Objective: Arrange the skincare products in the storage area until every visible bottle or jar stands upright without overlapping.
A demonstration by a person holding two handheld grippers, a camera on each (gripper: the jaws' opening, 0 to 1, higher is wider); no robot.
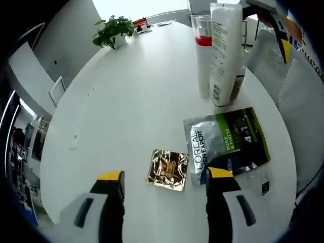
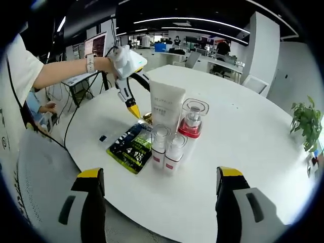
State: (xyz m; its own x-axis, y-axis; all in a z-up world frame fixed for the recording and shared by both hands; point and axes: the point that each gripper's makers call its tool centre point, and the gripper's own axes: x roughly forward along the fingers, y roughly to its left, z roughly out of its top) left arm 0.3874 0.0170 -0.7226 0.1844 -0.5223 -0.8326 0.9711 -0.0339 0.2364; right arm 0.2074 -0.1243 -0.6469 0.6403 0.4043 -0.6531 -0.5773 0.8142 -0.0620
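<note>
Skincare group, standing: one tall white squeeze tube [image 2: 166, 106], one clear-capped pump bottle with a red collar [image 2: 192, 124], and two small white pump bottles with red bands [image 2: 158, 147] and [image 2: 173, 152]. All four stand upright in a tight cluster near the centre of the round white table [image 2: 253, 152], close together; whether they touch cannot be told.

Flat items: one dark green and silver sachet [image 1: 228, 144] printed with white lettering, lying flat with its long axis running roughly 8 to 2 o'clock in the left gripper view; one small gold foil square packet [image 1: 168, 169] just beside it at 9 o'clock.

Left gripper [image 1: 164, 179]: jaws wide apart, holding nothing, tips hovering over the foil packet and the sachet's near edge. In the right gripper view it appears at 11 o'clock of the cluster [image 2: 132, 109], held by a person's hand [image 2: 109, 63].

Right gripper [image 2: 159, 174]: jaws wide apart, empty, the cluster at 12 o'clock between its tips and further off.

Judgement: the left gripper is nearer the flat items, which probably come next.

Other: one potted green plant [image 1: 112, 31] at the table's far edge.
</note>
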